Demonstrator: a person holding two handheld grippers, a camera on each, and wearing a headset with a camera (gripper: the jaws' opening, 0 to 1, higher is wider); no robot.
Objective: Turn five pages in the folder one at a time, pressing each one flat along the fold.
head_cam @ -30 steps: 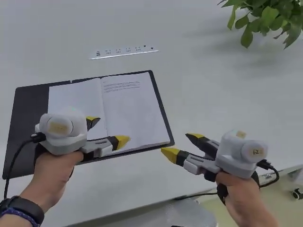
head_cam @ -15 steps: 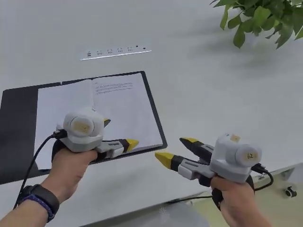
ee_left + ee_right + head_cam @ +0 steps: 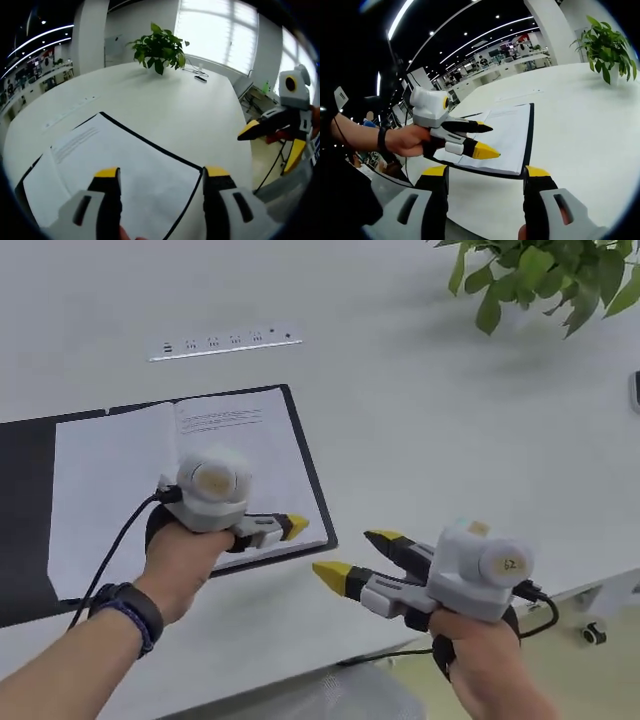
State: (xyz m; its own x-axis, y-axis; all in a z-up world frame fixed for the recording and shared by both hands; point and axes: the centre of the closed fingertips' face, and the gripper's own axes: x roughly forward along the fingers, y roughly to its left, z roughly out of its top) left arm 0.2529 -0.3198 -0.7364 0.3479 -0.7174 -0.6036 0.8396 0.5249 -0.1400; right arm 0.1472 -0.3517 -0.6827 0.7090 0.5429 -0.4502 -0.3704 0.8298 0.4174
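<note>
Two claws stand spread and empty, left claw (image 3: 161, 174) over the folder (image 3: 110, 470) lying open on the table (image 3: 450, 420), right claw (image 3: 360, 556) just beside it, so we judge no page-turn underway.

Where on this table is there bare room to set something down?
The widest free patch is bare table between the folder and the plant. A narrower strip lies between the power strip and the folder's top edge. Crowded: the folder's near right corner, where the left gripper and right gripper hover.
</note>
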